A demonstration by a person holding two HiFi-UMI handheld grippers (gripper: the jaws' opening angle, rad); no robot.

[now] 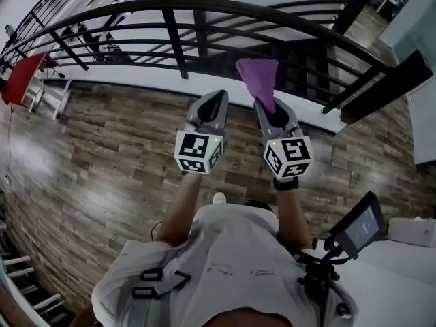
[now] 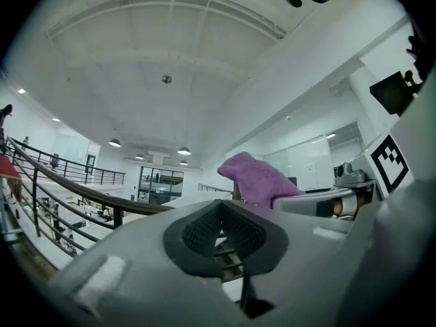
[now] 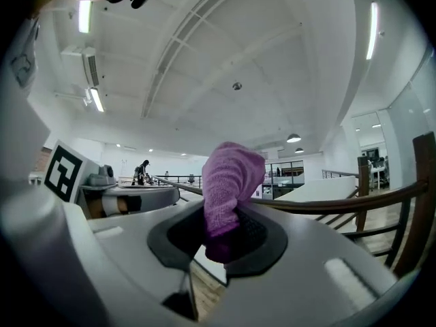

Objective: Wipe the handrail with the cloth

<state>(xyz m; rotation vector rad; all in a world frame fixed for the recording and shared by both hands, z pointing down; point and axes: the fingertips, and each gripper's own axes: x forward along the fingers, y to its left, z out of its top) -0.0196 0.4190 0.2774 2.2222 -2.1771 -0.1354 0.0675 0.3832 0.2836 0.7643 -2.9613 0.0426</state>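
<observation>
The right gripper was clamped on the lower end of a purple cloth, which stood up out of its jaws in a loose bunch. The left gripper was level beside it, its jaws pressed together with nothing between them. Both were raised in front of the dark curved handrail. Whether the cloth touched the handrail could not be told. Wooden floor lay below.

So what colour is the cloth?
Purple cloth, clearest in the right gripper view.
</observation>
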